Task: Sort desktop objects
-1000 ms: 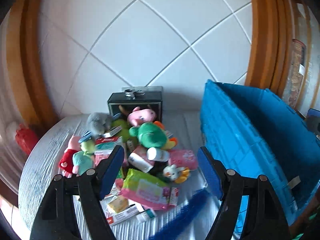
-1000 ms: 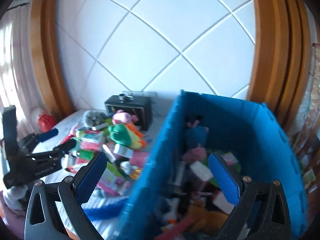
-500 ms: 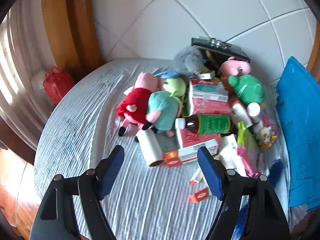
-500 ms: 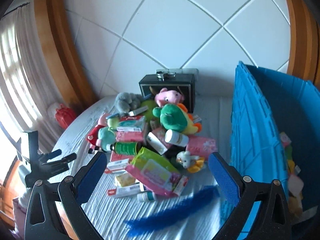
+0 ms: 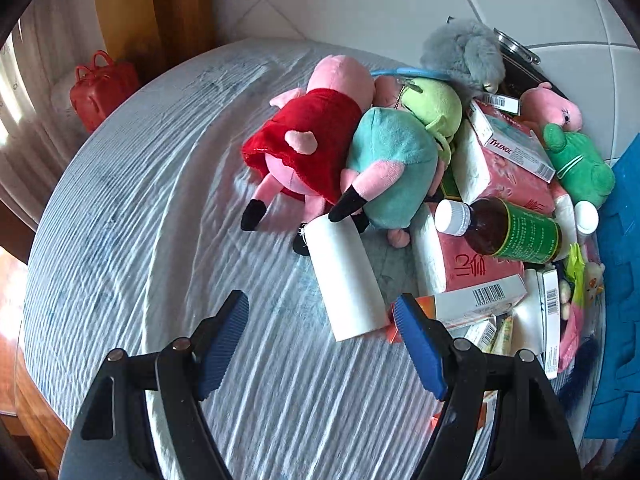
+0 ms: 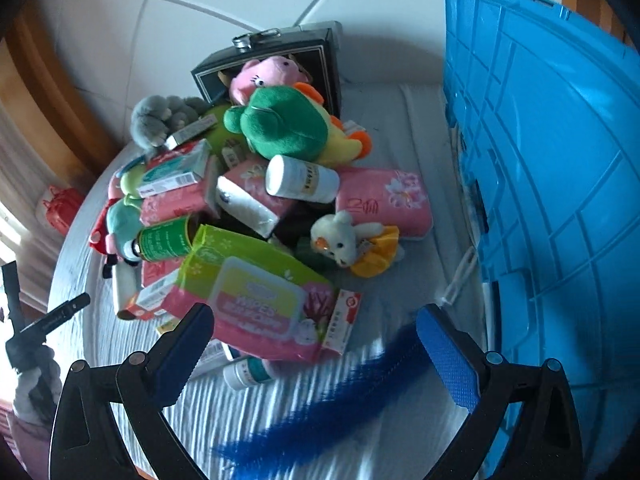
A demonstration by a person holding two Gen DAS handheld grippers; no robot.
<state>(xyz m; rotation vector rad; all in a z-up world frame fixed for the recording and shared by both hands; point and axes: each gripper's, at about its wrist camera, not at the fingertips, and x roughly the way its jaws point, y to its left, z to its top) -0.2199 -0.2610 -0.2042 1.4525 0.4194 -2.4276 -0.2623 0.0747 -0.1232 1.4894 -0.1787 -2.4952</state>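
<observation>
A heap of toys, boxes and bottles lies on the striped tablecloth. In the left wrist view my left gripper hangs open just short of a white roll, with nothing between its fingers. Behind the roll lie a pig plush in a red dress, a teal plush and a brown bottle with a green label. In the right wrist view my right gripper stands open above a green and pink wipes pack and a blue feather. Beyond sit a white bottle and a small white bear.
A tall blue crate fills the right side beside the pile. A black box stands at the back against the white tiled wall. A red toy bag sits off the table's left edge. The left gripper's tip shows at the left.
Both grippers have dropped toward the table. The left swung left, from the pile's middle to the white roll. The right swung from over the blue crate to the pile's near side.
</observation>
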